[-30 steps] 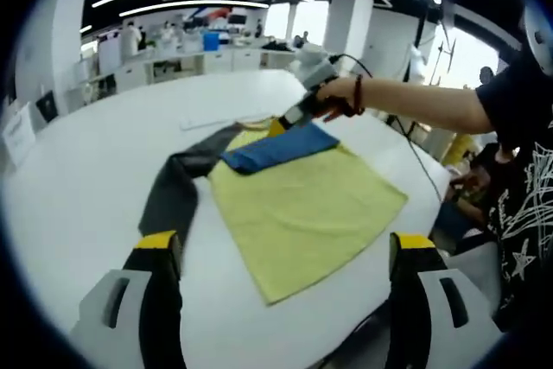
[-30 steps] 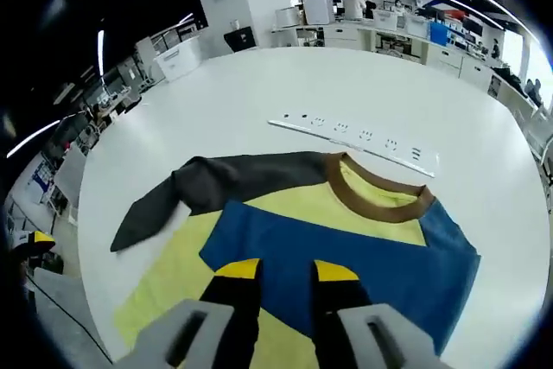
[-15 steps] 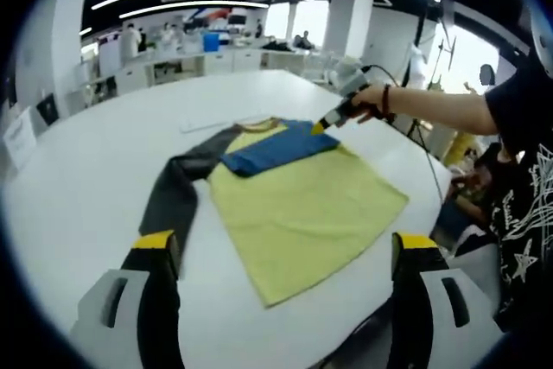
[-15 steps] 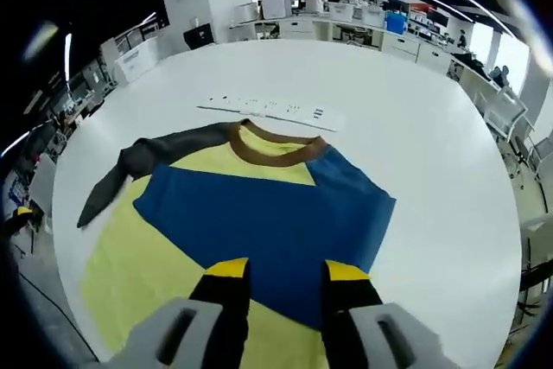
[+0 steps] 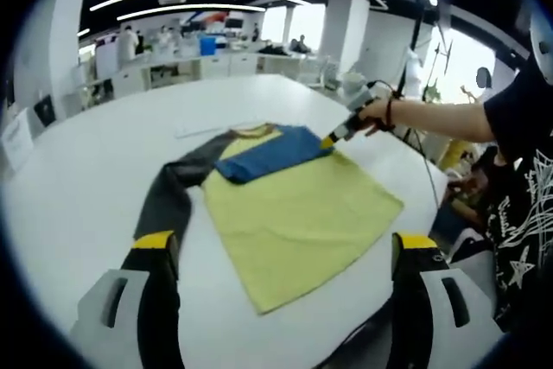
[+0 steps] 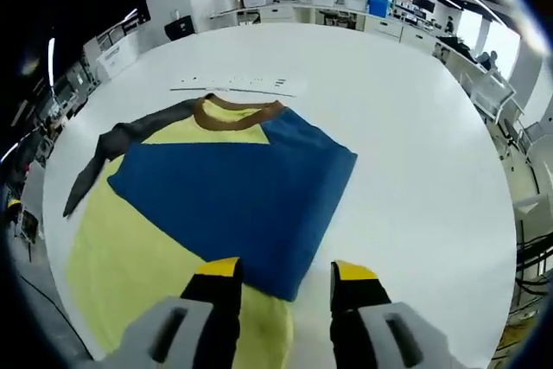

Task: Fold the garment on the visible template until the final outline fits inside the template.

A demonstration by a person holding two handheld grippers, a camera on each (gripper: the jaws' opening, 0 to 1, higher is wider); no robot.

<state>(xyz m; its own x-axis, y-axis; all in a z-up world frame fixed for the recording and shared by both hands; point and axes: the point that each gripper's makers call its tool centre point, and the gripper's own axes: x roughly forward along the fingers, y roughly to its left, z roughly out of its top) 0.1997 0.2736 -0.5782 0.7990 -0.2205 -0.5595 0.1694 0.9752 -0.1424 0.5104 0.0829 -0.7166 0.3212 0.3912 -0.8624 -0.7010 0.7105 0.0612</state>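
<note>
Left gripper view: set back at the table's near edge, looking across the whole garment. Right gripper view: close above the garment's folded blue sleeve, looking down toward its collar. Both share garment and table.

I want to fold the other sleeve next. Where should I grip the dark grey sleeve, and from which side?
Grip the dark grey sleeve near its cuff end, the free tip lying flat on the white table away from the yellow body. Probably come from the outer side with the open left gripper, which is nearest.
</note>
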